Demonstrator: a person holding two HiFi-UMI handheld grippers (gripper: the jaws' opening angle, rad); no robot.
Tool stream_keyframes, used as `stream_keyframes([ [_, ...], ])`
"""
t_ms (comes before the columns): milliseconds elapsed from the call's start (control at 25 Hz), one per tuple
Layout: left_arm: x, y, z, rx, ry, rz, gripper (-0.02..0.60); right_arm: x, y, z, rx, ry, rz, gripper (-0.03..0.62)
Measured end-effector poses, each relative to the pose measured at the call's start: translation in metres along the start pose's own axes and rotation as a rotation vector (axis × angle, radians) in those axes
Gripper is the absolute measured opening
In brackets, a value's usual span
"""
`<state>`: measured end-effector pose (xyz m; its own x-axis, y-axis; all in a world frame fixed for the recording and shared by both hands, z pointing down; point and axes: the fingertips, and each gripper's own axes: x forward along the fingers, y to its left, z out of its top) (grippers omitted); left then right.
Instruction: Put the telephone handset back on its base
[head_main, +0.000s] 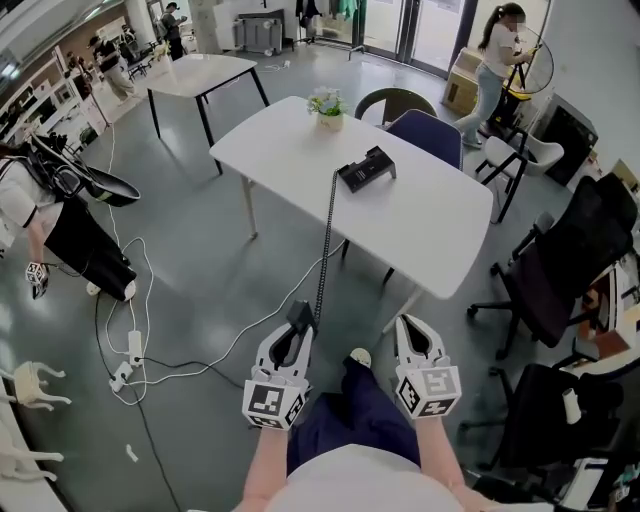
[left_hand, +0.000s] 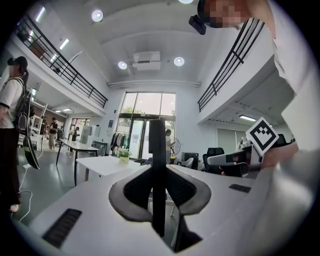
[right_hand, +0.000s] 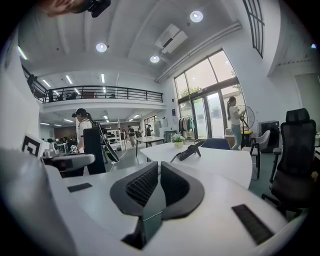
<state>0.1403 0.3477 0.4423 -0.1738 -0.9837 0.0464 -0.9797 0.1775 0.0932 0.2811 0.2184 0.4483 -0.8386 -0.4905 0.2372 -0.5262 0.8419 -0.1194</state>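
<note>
The black telephone handset (left_hand: 158, 170) was off its base, pinched upright between the fingers (left_hand: 132, 192) of the left gripper (head_main: 293, 338), well away from the white worktop (head_main: 430, 225). Its coiled cord (head_main: 328, 230) stretched to the base (head_main: 366, 170) on that worktop. The right gripper (head_main: 416, 338) was empty, fingers pressed together. Carrying the handset over and seating it remained to be done.

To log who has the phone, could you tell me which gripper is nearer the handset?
Left. The left gripper is clamped on the handset, which stands between its jaws. The right gripper is off to its right, apart from it, with nothing between its jaws.
</note>
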Motion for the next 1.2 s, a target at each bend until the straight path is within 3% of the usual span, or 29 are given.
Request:
stream_keyframes([
  [480, 0.034, 0.031, 0.008, -0.017, 0.004, 0.028, 0.084, 0.066, 0.0, 0.012, 0.026, 0.024, 0.057, 0.041],
  [1200, 0.147, 0.097, 0.016, 0.003, 0.036, 0.052, 0.084, 0.197, -0.045, 0.048, 0.036, 0.015, 0.084, 0.041],
])
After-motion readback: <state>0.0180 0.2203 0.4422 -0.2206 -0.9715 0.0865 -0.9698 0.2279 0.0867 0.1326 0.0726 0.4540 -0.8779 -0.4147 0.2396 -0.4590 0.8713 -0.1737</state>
